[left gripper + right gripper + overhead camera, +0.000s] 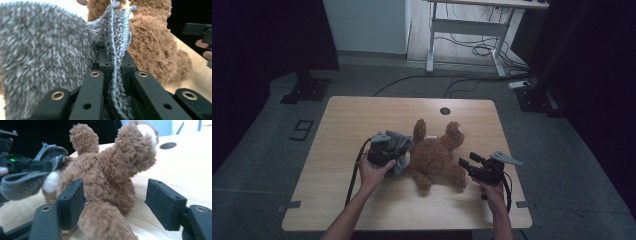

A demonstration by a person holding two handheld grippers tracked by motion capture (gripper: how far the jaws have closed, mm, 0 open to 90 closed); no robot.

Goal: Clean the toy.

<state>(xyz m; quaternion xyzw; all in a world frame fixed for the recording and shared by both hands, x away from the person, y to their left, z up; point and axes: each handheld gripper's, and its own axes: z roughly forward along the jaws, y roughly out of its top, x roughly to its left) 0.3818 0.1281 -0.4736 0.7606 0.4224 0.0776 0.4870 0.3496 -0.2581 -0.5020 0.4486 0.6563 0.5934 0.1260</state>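
Grey knit hat being fitted at the teddy bear's head, mid-table.

The wooden table carries the brown teddy bear, laid lengthwise from left hand toward right. The grey hat is pinched at its ribbed hem by the left gripper, seen close in that gripper's view. The right gripper is spread wide, a leg between its jaws, untouched.

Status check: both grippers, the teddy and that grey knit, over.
Left gripper shut on grey knit hat at the teddy's head end. Right gripper open, jaws either side of brown teddy, pads not pressing. Teddy lying on table. Nothing in the way.
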